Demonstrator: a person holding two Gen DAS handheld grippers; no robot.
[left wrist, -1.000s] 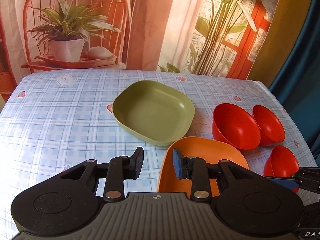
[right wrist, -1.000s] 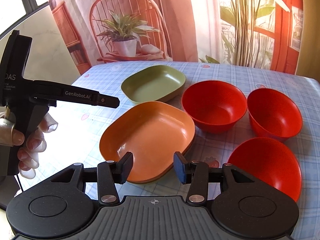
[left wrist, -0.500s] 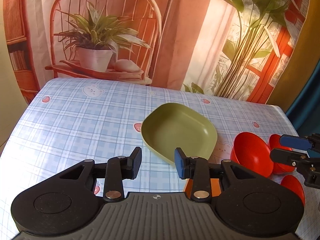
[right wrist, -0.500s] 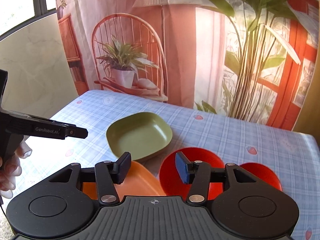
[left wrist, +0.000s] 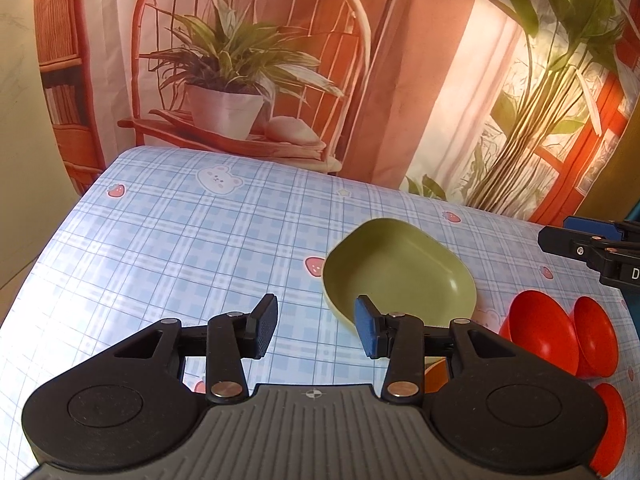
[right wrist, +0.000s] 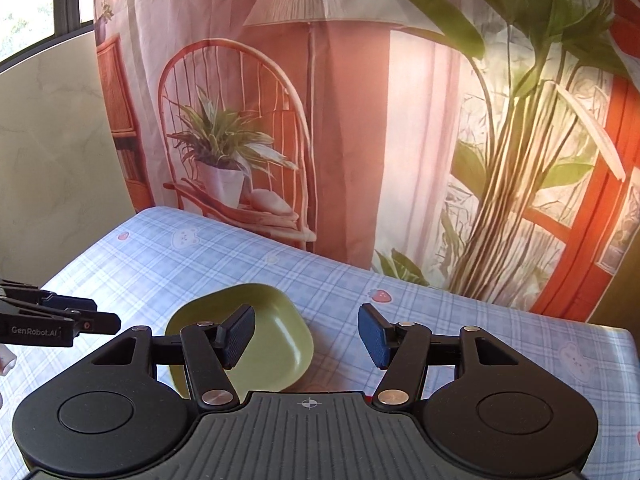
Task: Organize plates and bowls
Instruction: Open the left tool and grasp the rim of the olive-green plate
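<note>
A green square plate (left wrist: 400, 272) lies on the checked tablecloth, just beyond and right of my left gripper (left wrist: 316, 332), whose jaws are opening with nothing between them. Red bowls (left wrist: 544, 336) stand at the right edge of the left wrist view, and a sliver of the orange plate (left wrist: 436, 374) shows under the gripper body. In the right wrist view the green plate (right wrist: 276, 344) sits behind the left finger of my right gripper (right wrist: 306, 336), whose jaws are also opening and hold nothing. The bowls are hidden in that view.
The blue checked tablecloth (left wrist: 168, 248) stretches bare to the left and far side. A printed backdrop of a chair and plants (right wrist: 240, 160) hangs behind the table. The other gripper's tip (right wrist: 80, 322) enters at the left; the right gripper's tip (left wrist: 580, 240) at the right.
Both grippers have drawn back and tilted up, so the orange plate and red bowls slid down and mostly out of view. Both pairs of jaws have widened.
</note>
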